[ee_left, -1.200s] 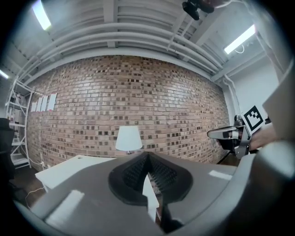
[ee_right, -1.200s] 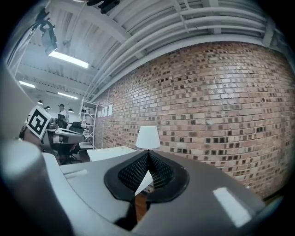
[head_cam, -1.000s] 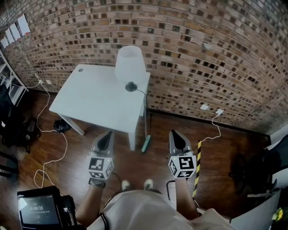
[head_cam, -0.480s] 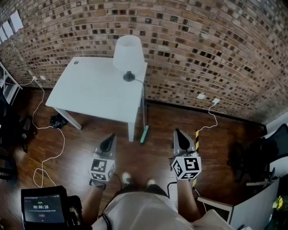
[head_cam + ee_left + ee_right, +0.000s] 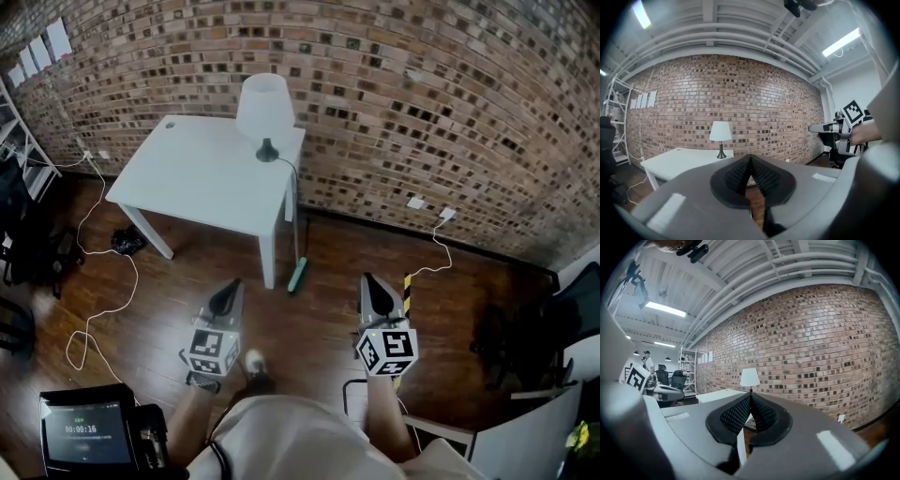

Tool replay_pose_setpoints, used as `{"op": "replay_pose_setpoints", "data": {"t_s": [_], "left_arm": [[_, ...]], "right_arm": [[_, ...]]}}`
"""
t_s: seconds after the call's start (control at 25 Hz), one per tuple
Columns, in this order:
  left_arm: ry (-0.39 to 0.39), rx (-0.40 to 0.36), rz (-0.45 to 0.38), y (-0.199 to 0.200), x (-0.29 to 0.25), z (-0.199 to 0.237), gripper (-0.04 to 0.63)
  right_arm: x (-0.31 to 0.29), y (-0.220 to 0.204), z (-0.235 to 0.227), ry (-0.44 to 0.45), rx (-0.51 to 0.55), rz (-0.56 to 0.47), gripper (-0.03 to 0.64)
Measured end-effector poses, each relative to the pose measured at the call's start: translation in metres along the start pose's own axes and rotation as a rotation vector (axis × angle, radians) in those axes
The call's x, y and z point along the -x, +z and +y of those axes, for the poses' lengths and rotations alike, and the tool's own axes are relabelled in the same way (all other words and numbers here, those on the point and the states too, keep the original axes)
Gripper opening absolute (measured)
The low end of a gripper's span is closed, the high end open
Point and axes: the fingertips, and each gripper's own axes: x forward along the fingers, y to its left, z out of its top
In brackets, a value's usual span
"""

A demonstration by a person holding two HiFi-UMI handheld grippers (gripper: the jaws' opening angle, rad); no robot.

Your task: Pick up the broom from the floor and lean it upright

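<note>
A person faces a brick wall [image 5: 422, 94], the left gripper [image 5: 228, 292] and right gripper [image 5: 373, 289] held out level, each with jaws pressed together on nothing. At 12 o'clock, beyond and between them, the broom [image 5: 297, 275] stands with its green head on the floor, handle rising beside the table [image 5: 197, 178]. A lamp [image 5: 263, 103] sits at 11 o'clock.
</note>
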Motion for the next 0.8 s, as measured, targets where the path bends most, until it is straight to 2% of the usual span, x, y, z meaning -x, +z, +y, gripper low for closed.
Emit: {"op": "replay_pose_setpoints", "data": {"t_s": [0.24,0.36,0.48,0.6,0.8], "left_arm": [[0.036,-0.008,0.004,-0.018,0.05,-0.074,-0.003],[0.053,0.004,0.012,-0.021,0.077,-0.102,-0.002],[0.058,-0.019,0.015,-0.02,0.099,-0.124,-0.002],[0.06,-0.026,0.014,-0.021,0.116,-0.135,-0.002],[0.073,-0.015,0.015,-0.022,0.13,-0.125,-0.002]], "right_arm": [[0.077,-0.011,-0.016,0.047,0.014,-0.003,0.014],[0.109,-0.013,-0.019,0.067,0.017,0.009,0.014],[0.135,-0.017,-0.021,0.072,-0.001,0.018,0.014],[0.15,-0.02,-0.019,0.066,-0.012,0.024,0.014],[0.162,-0.018,-0.002,0.073,-0.019,0.015,0.014]]}}
